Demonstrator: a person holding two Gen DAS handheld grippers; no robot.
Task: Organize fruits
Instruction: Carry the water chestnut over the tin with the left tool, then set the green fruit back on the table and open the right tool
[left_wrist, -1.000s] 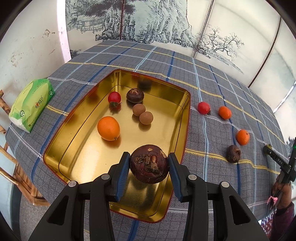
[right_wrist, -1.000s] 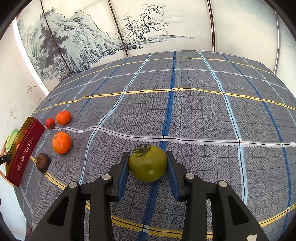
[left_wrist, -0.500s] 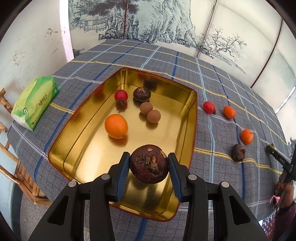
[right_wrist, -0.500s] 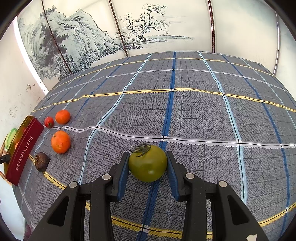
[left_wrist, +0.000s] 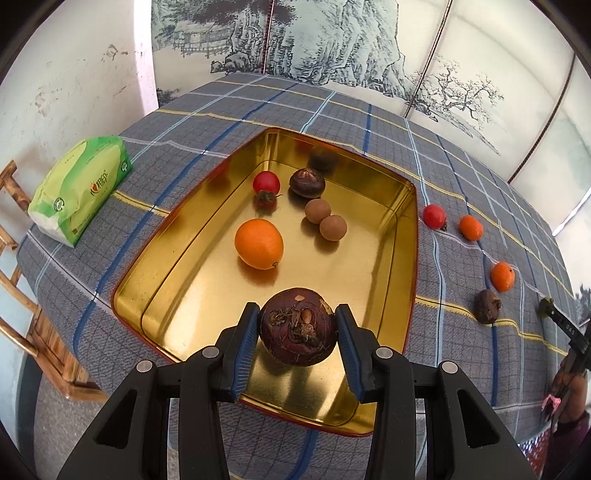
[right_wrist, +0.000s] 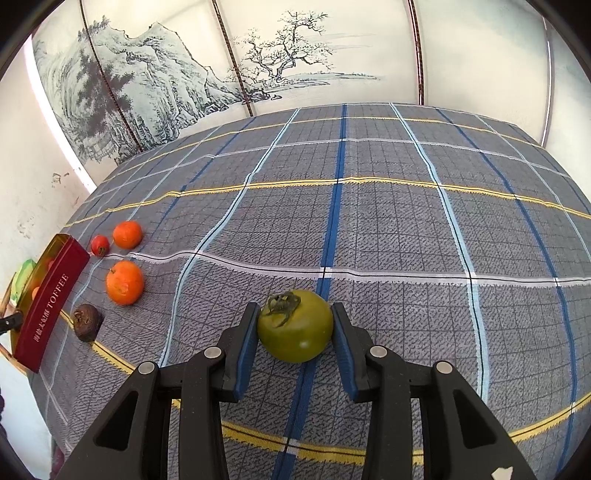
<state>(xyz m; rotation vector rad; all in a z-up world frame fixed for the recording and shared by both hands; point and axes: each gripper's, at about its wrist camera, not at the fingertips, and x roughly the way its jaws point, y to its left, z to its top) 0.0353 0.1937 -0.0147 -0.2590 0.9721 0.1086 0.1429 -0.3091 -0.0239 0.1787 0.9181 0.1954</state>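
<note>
On my left wrist view, the left hand-held gripper (left_wrist: 298, 334) is clamped on a dark maroon, rough-skinned round fruit (left_wrist: 298, 326), both blue pads pressed against its sides. It hangs over the near end of the gold tin tray (left_wrist: 408, 229), which sits on the checked tabletop (left_wrist: 207, 125). Inside the tray I see an orange (left_wrist: 259, 243) near the middle, a red tomato (left_wrist: 266, 182) and a dark brown fruit (left_wrist: 307, 182) towards the far end, and two tan longans (left_wrist: 325, 220) touching each other between them. To the right of the tray, on the cloth, lie a second red tomato (left_wrist: 434, 216), two small oranges (left_wrist: 471, 227) and a dark wrinkled fruit (left_wrist: 487, 311) near the right edge. A green tissue pack (left_wrist: 79, 184) lies at the left edge of the tabletop.

On my right wrist view, the right hand-held gripper (right_wrist: 295, 330) is clamped on a green tomato (right_wrist: 295, 330), pads tight on both sides, over the open checked cloth near the near edge. Far to the left stand the tray's red side wall lettered TOFFEE (right_wrist: 50, 302), and beside it the small oranges (right_wrist: 125, 281), the red tomato (right_wrist: 99, 244) and the wrinkled fruit (right_wrist: 87, 322).
</note>
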